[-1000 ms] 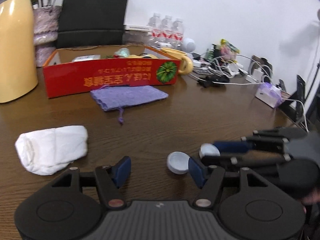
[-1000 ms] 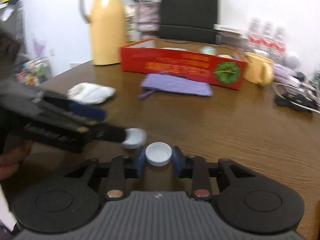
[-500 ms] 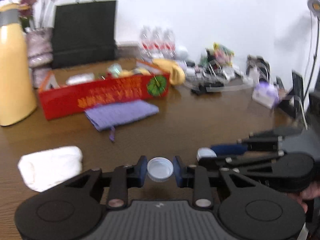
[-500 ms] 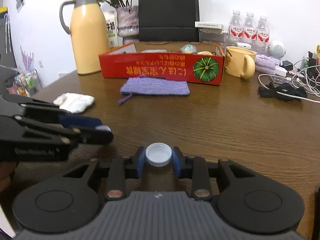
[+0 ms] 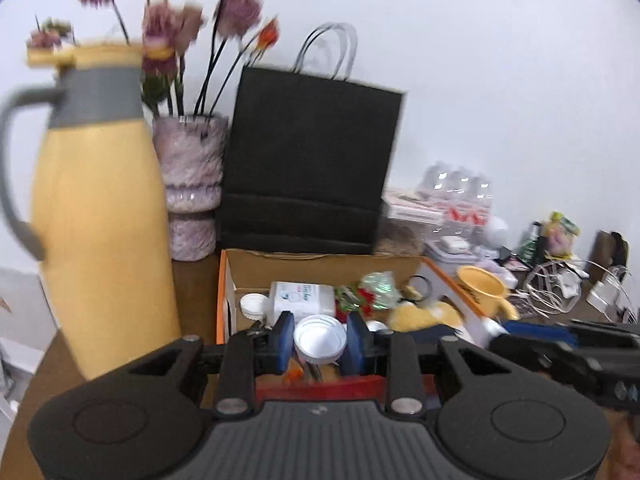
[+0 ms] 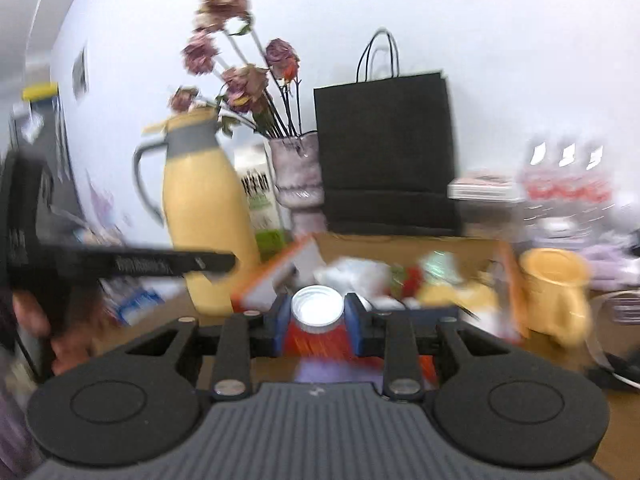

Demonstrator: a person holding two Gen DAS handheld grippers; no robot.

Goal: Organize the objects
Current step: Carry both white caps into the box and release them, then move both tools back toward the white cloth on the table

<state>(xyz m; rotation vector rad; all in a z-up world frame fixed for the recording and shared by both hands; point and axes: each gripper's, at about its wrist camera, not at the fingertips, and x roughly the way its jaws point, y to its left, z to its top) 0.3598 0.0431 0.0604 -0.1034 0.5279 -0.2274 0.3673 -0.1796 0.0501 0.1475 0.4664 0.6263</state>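
- White bottle cap (image 5: 320,339) sits clamped between the left gripper's (image 5: 321,342) blue pads, above the near edge of the open red box (image 5: 320,386).
- Second white cap (image 6: 318,309) is pinched in the right gripper (image 6: 318,314), near the box's front wall.
- Yellow jug (image 5: 100,216) stands left of the box; black bag (image 5: 308,168) behind it.

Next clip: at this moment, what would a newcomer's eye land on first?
Each hand-held gripper pinches a white bottle cap: the left hand-held gripper holds its cap over the open red box, and the right hand-held gripper holds its cap just short of the box. Behind stand a yellow jug and a black paper bag.
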